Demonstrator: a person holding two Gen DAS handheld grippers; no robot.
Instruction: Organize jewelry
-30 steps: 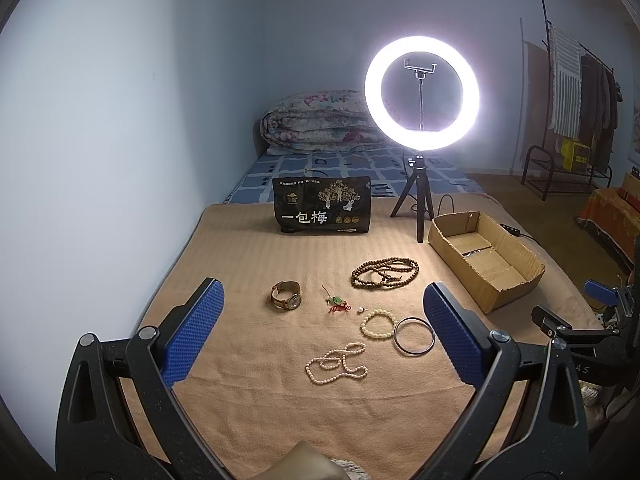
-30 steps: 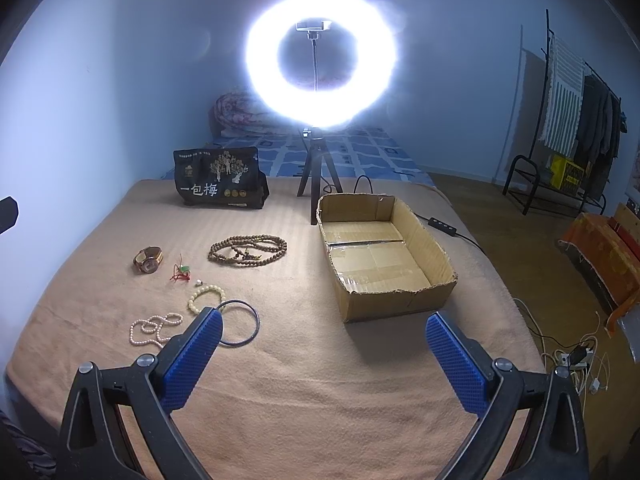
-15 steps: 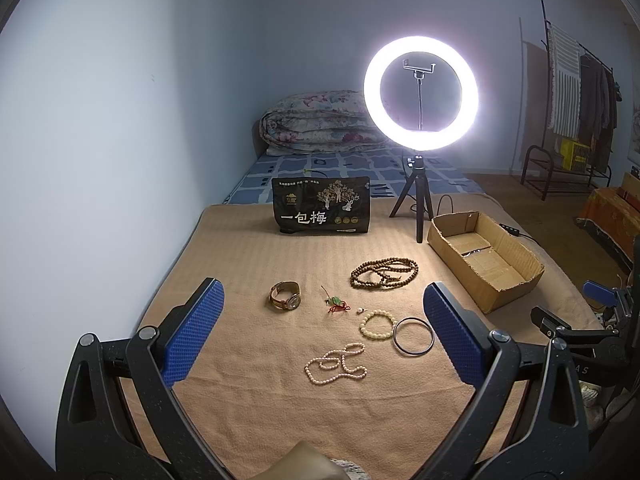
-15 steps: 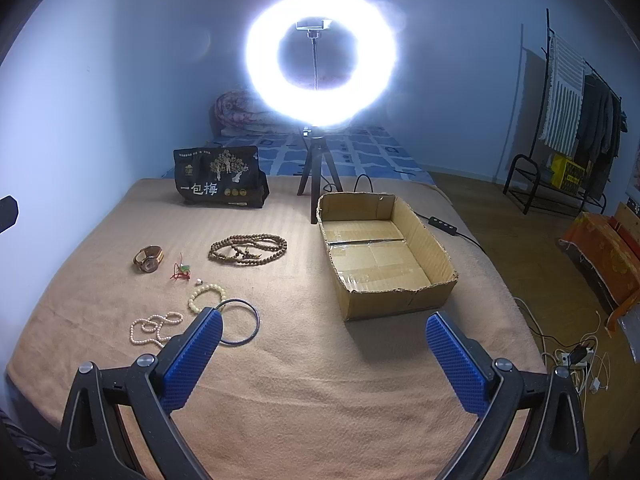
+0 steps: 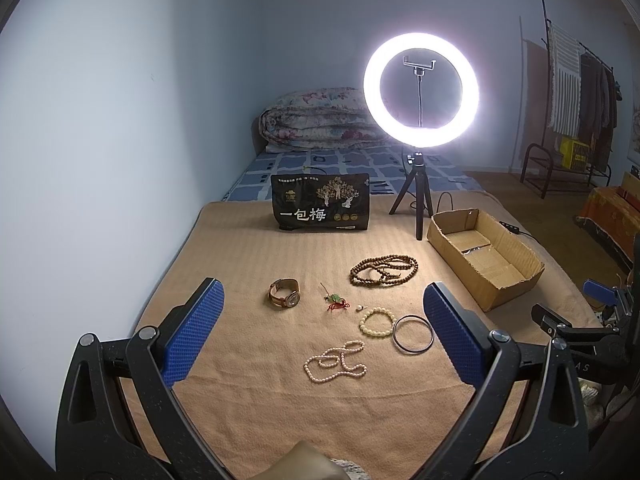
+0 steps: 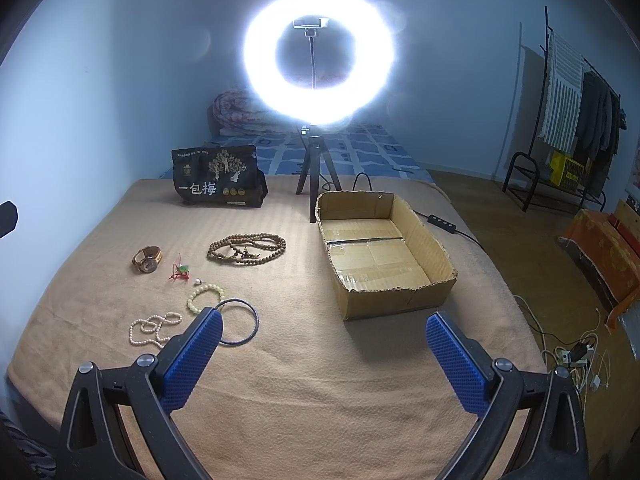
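Note:
Jewelry lies on a tan blanket [image 5: 280, 412]: a brown-strap watch [image 5: 285, 293], a red-and-green charm [image 5: 335, 301], a brown bead necklace [image 5: 383, 270], a pale bead bracelet [image 5: 376, 322], a dark metal bangle [image 5: 413, 334] and a pearl necklace [image 5: 335, 366]. An empty cardboard box [image 6: 380, 256] sits to their right. My left gripper [image 5: 322, 340] is open, above and short of the jewelry. My right gripper [image 6: 324, 360] is open and empty in front of the box; the bangle [image 6: 239, 322] is partly behind its left finger [image 6: 192, 360].
A lit ring light on a tripod [image 5: 420, 92] stands behind the box, its cable [image 6: 452, 228] trailing right. A black printed bag [image 5: 320, 208] stands at the blanket's far edge. A folded quilt [image 5: 320, 120] lies beyond. A clothes rack [image 6: 568, 108] and floor cables [image 6: 576, 356] are right.

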